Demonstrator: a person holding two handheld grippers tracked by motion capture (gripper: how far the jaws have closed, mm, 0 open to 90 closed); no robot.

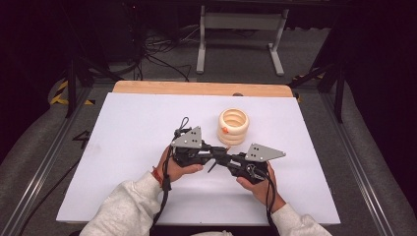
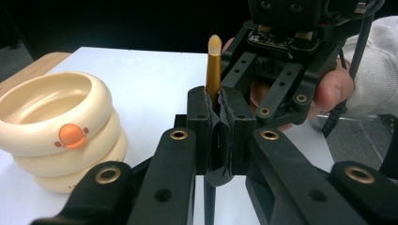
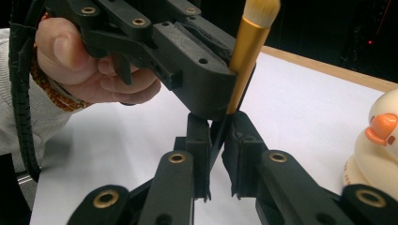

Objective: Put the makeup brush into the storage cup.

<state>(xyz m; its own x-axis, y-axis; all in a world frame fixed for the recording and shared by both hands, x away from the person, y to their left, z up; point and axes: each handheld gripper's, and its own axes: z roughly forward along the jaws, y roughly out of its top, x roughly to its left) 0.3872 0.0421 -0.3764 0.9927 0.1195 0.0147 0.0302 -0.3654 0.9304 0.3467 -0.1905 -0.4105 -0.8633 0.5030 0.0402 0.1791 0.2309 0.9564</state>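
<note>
Both grippers meet over the table [image 1: 123, 147] and pinch one brush [image 2: 213, 70]. Left gripper [image 2: 219, 136] has its jaws pressed together on the brush's dark handle, below the gold ferrule. Right gripper [image 3: 217, 154] clamps the same handle lower down, bristles pointing up. Just behind them stands a cream ringed holder [image 1: 233, 126] with an orange duck bill; its hollow looks empty. In the high view the brush is mostly hidden by the grippers, and its lower end is cut off in both gripper views
</note>
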